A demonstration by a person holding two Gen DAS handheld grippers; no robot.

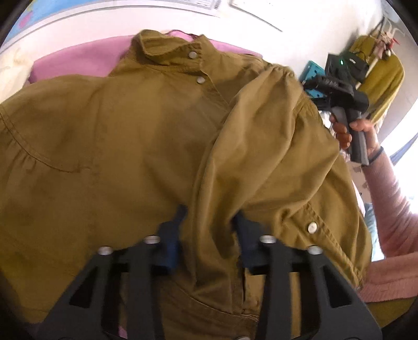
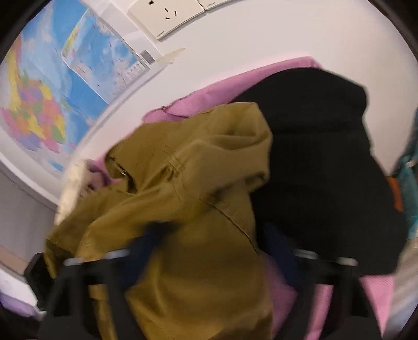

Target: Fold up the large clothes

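Observation:
An olive-green snap-button shirt [image 1: 130, 130] lies spread on a pink cloth, collar at the far side. One sleeve and side panel [image 1: 274, 146] is folded over its front. My left gripper [image 1: 209, 217] is shut on a bunched fold of the shirt near the hem. My right gripper [image 1: 311, 86], seen in the left wrist view at the shirt's far right shoulder, is held in a hand. In the blurred right wrist view, the right gripper [image 2: 209, 235] has its fingers on either side of the olive shirt fabric [image 2: 196, 196]; I cannot tell whether it grips.
A pink cloth [image 1: 78, 60] covers the surface under the shirt. A black garment [image 2: 326, 157] lies beside the shirt on the right. A wall map [image 2: 52, 91] and wall sockets [image 2: 167, 15] are behind. A teal box [image 1: 311, 70] stands at the far right.

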